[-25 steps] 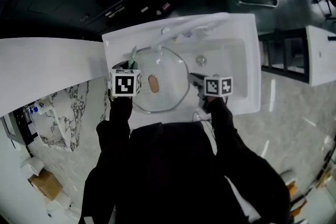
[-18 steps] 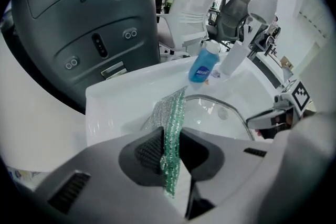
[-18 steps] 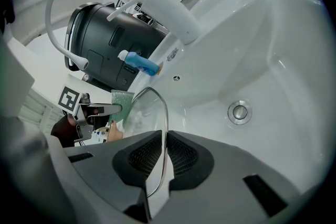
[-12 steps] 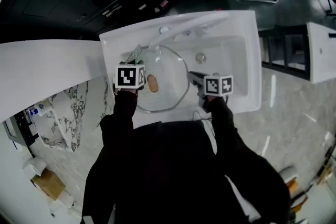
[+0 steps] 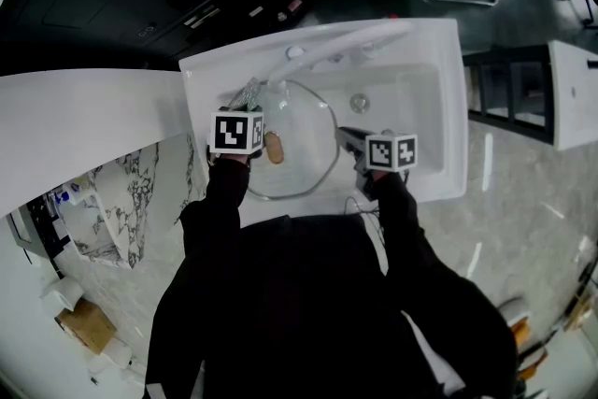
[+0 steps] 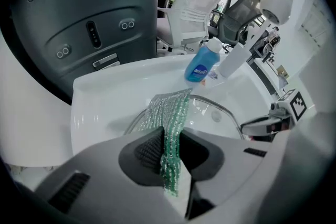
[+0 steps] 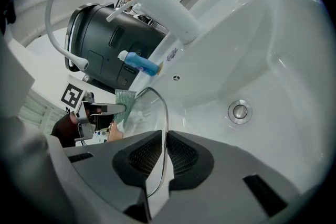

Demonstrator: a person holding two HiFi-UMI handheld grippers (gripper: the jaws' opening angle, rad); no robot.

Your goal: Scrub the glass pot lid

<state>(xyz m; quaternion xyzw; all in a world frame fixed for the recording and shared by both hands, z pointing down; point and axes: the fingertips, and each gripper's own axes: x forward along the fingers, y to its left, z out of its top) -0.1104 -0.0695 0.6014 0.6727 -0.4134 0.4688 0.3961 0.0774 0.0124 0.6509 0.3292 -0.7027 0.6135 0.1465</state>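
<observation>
glass pot lid (image 5: 299,162) is pinched by its rim in the right tongs (image 7: 159,157); green mesh cloth (image 6: 170,113), clamped in the left tongs (image 6: 170,152) and perhaps touching it, should be pressed flat.

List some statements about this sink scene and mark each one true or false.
1. The left gripper is shut on a green cloth. True.
2. The right gripper is open and empty. False: it is shut on the lid's rim.
3. The lid is held over the sink. True.
4. The bottle is red. False: it is blue.
</observation>
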